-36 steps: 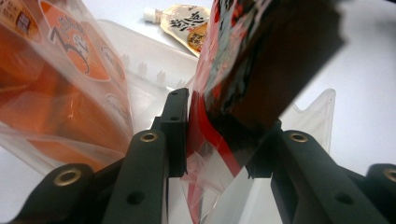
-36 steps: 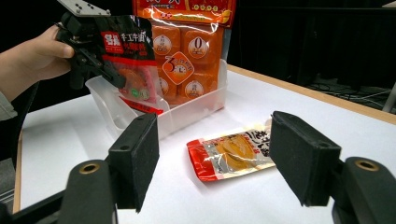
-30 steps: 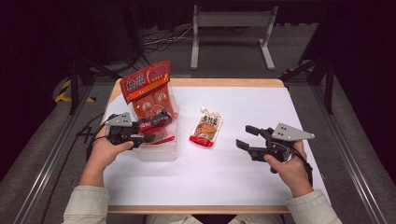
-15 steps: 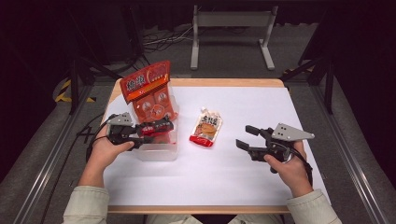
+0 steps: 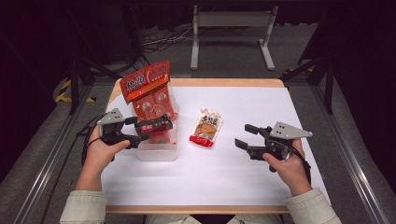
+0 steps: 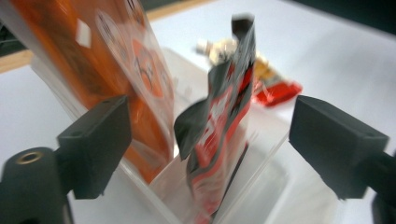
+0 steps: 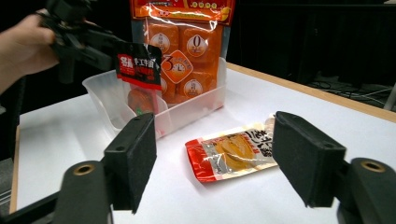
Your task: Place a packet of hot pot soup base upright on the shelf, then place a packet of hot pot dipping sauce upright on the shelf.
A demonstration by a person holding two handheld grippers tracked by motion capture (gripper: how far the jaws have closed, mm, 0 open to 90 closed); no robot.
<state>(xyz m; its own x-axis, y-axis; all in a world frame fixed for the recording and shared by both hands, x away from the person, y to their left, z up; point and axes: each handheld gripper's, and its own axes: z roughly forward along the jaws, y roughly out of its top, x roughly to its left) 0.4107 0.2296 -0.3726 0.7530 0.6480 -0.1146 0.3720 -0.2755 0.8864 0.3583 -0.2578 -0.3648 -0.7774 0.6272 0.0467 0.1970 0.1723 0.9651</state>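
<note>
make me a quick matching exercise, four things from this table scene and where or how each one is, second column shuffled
Things:
1. tall orange bag
2. small red and black packet
3. flat pouch
4. right gripper

Places or states:
A. lying flat on the white table, outside the tub
B. standing on end in the clear tub, between open jaws
C. held above the table, jaws open, nothing between them
D. upright at the far end of the tub, rising well above its rim

Pairs: 1-D, 2-B, 3-A, 4-C

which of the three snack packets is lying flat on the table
The yellow-and-red pouch, flat on the white table beside the clear bin. The tall orange bag and the small black-and-red packet both stand upright inside that bin.
</note>
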